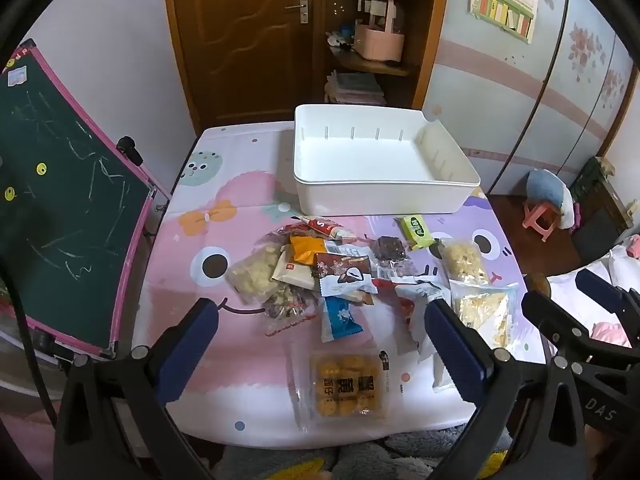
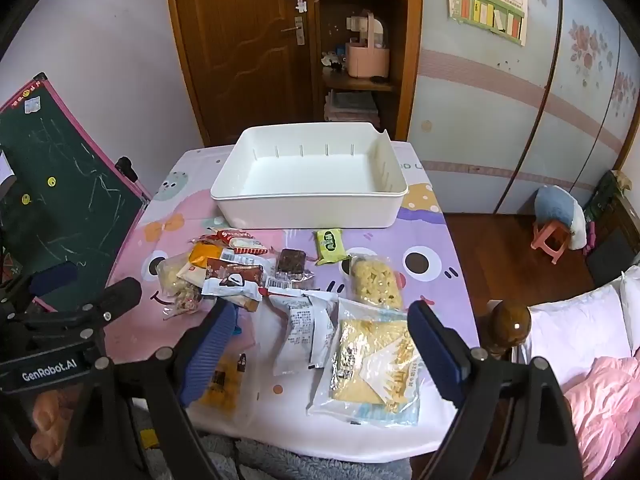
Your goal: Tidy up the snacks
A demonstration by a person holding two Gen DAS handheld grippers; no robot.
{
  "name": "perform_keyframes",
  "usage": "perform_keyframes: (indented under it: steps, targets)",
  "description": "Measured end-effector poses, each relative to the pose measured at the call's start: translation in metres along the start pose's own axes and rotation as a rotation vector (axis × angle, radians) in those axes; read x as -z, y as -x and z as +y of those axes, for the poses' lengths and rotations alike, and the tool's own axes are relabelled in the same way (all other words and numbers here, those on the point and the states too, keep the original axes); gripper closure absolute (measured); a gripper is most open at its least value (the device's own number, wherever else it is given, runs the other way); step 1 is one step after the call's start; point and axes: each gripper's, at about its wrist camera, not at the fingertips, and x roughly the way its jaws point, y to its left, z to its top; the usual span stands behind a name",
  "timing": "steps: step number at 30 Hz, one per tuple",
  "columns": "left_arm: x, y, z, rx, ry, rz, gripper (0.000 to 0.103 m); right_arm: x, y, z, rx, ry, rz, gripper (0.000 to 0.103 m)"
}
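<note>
A pile of wrapped snacks [image 1: 320, 272] lies on the cartoon-print table [image 1: 200, 240], also seen in the right wrist view [image 2: 240, 276]. An empty white bin [image 1: 380, 160] stands behind the pile; it shows in the right wrist view too [image 2: 308, 180]. My left gripper [image 1: 320, 320] is open and empty, held above the near packets, over a clear pack of yellow balls [image 1: 346, 388]. My right gripper [image 2: 320, 320] is open and empty, above a white packet [image 2: 304, 328] and a clear bag of yellow crackers [image 2: 372, 364].
A green chalkboard [image 1: 68, 200] leans at the table's left edge. A wooden door and shelf stand behind the table. A bed with pink bedding [image 2: 592, 380] and its wooden post [image 2: 510, 324] are at the right. A pink stool [image 2: 554, 240] stands on the floor.
</note>
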Motion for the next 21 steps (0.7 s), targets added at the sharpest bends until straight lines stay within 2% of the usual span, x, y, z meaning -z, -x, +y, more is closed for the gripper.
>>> perform_keyframes:
  steps: [2,21]
  targets:
    - [0.0003,0.0003,0.0006,0.006,-0.003,0.004,0.0,-0.0003,-0.0005,0.0003,-0.004,-0.004,0.025,0.014]
    - [0.0009,-0.0004,-0.0065,0.011,-0.018,0.019,0.002,-0.0001,-0.0007,-0.0017,-0.005,-0.003,0.015,0.014]
